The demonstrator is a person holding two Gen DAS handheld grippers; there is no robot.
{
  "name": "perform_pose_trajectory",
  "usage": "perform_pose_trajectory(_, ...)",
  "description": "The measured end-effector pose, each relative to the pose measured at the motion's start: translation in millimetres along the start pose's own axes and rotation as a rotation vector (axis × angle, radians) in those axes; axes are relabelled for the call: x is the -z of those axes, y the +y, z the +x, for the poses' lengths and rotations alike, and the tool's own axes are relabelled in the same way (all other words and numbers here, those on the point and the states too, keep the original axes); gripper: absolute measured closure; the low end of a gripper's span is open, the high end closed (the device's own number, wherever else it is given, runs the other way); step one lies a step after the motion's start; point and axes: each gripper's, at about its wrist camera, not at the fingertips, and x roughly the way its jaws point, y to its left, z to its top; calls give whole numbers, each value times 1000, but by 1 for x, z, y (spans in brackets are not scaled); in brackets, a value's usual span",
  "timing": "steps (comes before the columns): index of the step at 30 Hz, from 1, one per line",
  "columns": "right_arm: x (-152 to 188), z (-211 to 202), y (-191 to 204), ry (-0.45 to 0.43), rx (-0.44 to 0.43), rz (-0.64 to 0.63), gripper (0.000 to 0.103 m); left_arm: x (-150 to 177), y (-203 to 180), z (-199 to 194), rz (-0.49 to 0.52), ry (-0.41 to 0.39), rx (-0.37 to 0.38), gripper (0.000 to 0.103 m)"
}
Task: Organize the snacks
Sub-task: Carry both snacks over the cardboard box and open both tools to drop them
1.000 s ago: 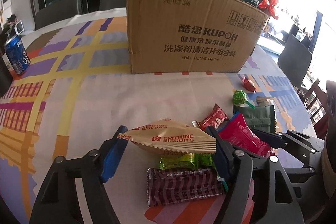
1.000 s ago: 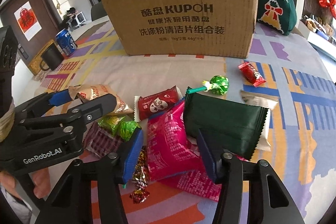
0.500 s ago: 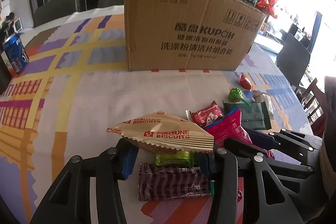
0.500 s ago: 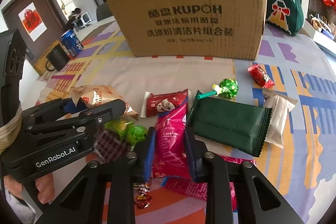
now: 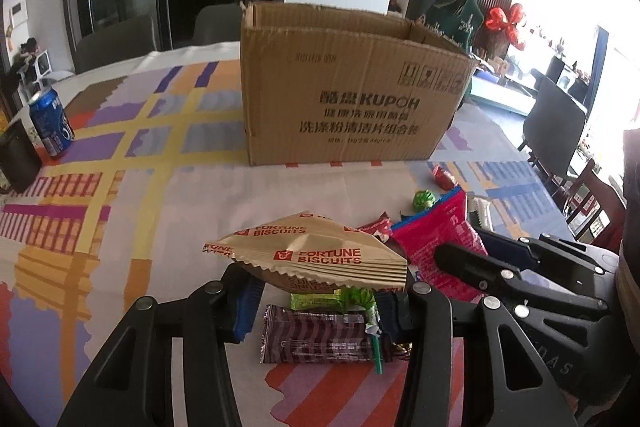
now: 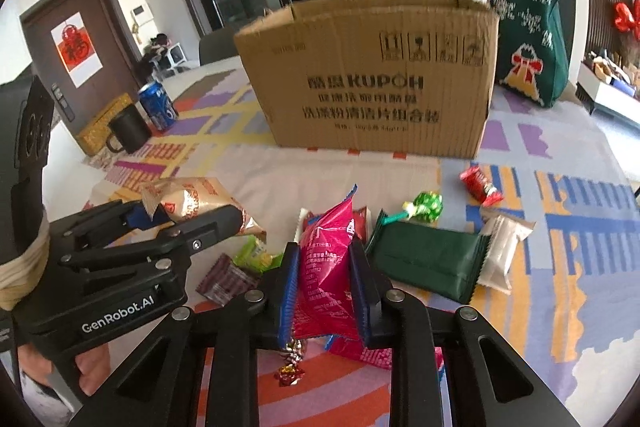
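Note:
My left gripper [image 5: 320,303] is shut on a tan Fortune Biscuits packet [image 5: 308,253] and holds it lifted above the table; it also shows in the right wrist view [image 6: 192,201]. My right gripper [image 6: 324,283] is shut on a pink snack bag [image 6: 330,263], raised off the pile; the bag shows in the left wrist view [image 5: 436,231]. An open cardboard box [image 5: 352,95] stands behind the snacks, also in the right wrist view [image 6: 372,79]. A dark green packet [image 6: 426,259], green lollipop [image 6: 428,205], red candy [image 6: 478,185], and brown striped bar [image 5: 316,335] lie on the tablecloth.
A blue soda can [image 5: 50,127] and a black mug [image 6: 128,135] stand at the far left. A green Christmas bag [image 6: 528,27] stands right of the box. A white packet [image 6: 502,247] and small green candies [image 6: 254,255] lie among the snacks. Chairs [image 5: 554,131] stand at the right.
Both grippers closed from open onto their snacks: left on the biscuit packet, right on the pink bag. Both have lifted up and back, so the box's top opening now shows.

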Motion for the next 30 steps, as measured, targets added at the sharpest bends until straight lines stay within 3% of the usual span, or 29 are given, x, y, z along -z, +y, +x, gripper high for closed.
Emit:
perform_pose_trajectory(12,-27,-40,-9,-128,9,2,78,-37,-9,-29,16,-84,-10,55)
perform_pose_trajectory(25,-94,-70,-13,-297,53,-30,78,-105,-11,-48,41,-207,-16,55)
perform_pose_trajectory(30,-114,-74,-16,-325,66,-34,78,-129,-11,-46,51,-231,-14,55)
